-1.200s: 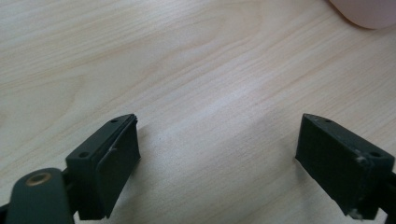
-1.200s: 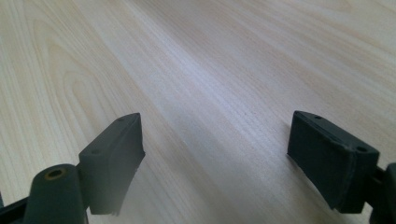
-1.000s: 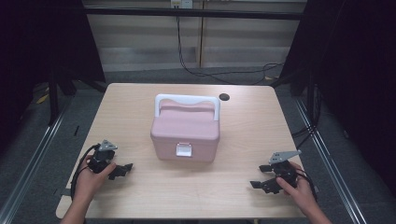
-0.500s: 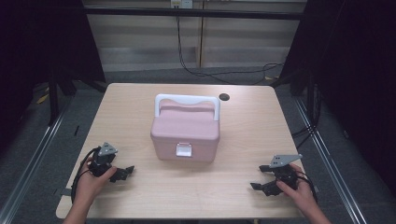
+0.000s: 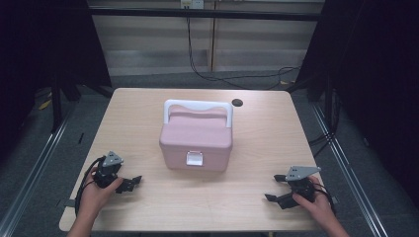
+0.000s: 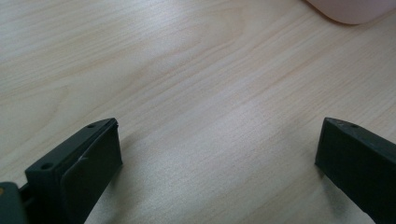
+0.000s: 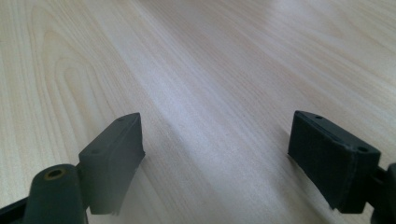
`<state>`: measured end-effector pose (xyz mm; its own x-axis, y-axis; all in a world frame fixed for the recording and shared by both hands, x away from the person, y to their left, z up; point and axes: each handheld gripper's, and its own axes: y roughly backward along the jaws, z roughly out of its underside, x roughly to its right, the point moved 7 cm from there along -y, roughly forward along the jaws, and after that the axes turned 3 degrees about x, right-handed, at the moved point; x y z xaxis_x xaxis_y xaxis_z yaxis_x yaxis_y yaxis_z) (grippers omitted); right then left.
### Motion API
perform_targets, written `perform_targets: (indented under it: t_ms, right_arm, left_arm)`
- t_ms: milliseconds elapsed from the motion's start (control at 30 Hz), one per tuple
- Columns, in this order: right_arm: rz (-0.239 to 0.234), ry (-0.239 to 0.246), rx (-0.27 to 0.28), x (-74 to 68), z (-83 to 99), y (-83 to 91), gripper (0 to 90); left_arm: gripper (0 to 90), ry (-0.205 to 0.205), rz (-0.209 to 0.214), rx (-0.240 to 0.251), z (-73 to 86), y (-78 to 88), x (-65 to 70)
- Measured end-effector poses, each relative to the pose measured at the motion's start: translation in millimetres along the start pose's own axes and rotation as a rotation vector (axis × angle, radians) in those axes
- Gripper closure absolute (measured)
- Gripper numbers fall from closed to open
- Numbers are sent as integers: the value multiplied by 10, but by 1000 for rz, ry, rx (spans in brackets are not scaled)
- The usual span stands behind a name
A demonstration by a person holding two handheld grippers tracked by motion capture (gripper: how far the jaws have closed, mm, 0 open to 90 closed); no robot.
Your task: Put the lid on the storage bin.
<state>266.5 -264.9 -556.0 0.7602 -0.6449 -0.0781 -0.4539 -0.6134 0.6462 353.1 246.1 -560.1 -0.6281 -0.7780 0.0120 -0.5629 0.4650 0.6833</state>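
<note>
A pink box (image 5: pixel 196 143) with a white handle (image 5: pixel 197 105) and a white front latch (image 5: pixel 193 158) stands shut at the middle of the wooden table (image 5: pixel 262 133). My left gripper (image 5: pixel 129 182) rests low at the near left, held by a hand, jaws open and pointing right toward the box. In the left gripper view its gripper (image 6: pixel 218 135) spans bare wood, and a corner of the pink box (image 6: pixel 355 7) shows at the top right. My right gripper (image 5: pixel 276 190) sits at the near right, open, pointing left. The right gripper view has its gripper (image 7: pixel 215 126) over bare wood.
A small dark round hole (image 5: pixel 237 102) lies in the tabletop behind the box's right side. Black cables (image 5: pixel 217 74) trail on the floor beyond the far edge. Metal rails run along both sides of the table.
Both grippers have shifted only slightly, the right one a little toward the near edge. Their jaws stay open. The box has not moved.
</note>
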Motion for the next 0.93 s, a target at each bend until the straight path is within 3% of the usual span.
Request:
perform_targets:
  t_ms: [233, 933]
  right_arm:
    - [16, 39, 5, -12, 12, -13, 171]
    - [17, 50, 2, -9, 11, -19, 164]
  left_arm:
    - [0, 0, 0, 0, 0, 0, 0]
    - [0, 0, -1, 1, 0, 0, 0]
